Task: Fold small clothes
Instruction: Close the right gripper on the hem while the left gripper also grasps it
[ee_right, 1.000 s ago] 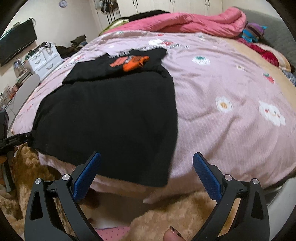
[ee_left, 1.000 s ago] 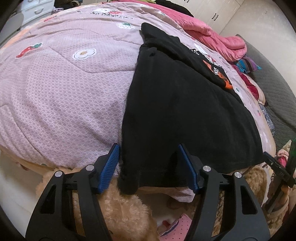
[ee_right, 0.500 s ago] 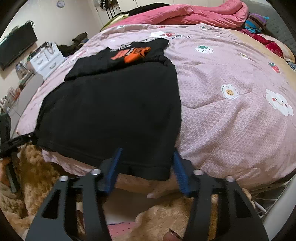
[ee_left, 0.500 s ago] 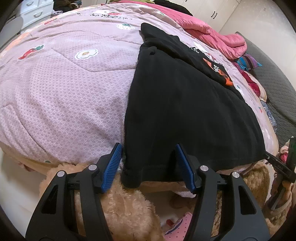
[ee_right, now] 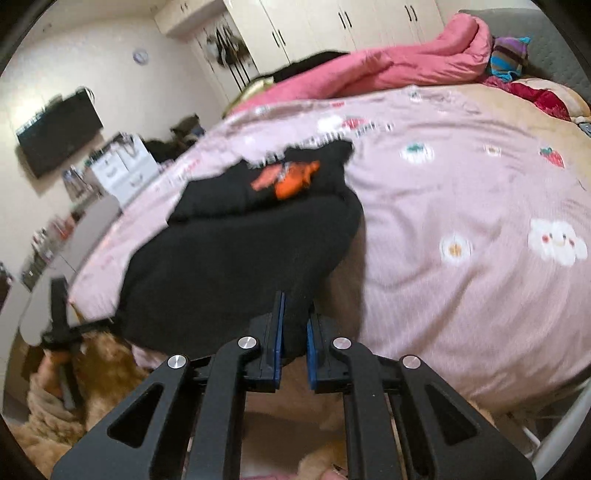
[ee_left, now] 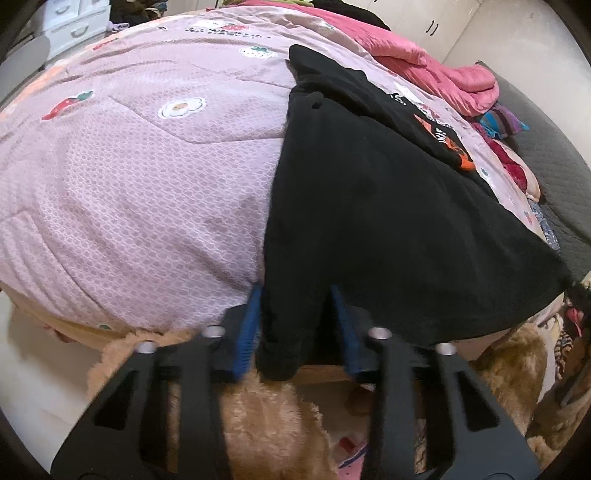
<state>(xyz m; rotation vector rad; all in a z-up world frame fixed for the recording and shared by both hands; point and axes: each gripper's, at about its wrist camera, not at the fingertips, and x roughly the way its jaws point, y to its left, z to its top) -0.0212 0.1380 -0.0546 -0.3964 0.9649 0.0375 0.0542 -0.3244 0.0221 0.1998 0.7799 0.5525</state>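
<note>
A black garment (ee_left: 369, 203) with an orange print (ee_left: 458, 151) lies spread on the pink quilt (ee_left: 129, 184), its hem at the bed's near edge. My left gripper (ee_left: 295, 317) is closing on the hem's left corner, and the cloth is bunched between its blue pads (ee_left: 249, 325). In the right wrist view the same black garment (ee_right: 240, 251) is raised at its right corner, where my right gripper (ee_right: 294, 325) is shut on the hem. The orange print (ee_right: 288, 179) shows at the far end. The other gripper (ee_right: 59, 325) appears blurred at the left edge.
A rumpled pink blanket (ee_right: 399, 62) and bright clothes lie at the bed's far end by a grey headboard (ee_left: 554, 166). A white drawer unit (ee_right: 122, 173), a wall screen (ee_right: 59, 136) and cupboards (ee_right: 332, 26) stand beyond. Tan fleece (ee_left: 266, 424) lies below the bed edge.
Both grippers have narrowed from wide open onto the hem corners. The right one has risen, lifting its corner off the quilt. The left one stayed in place.
</note>
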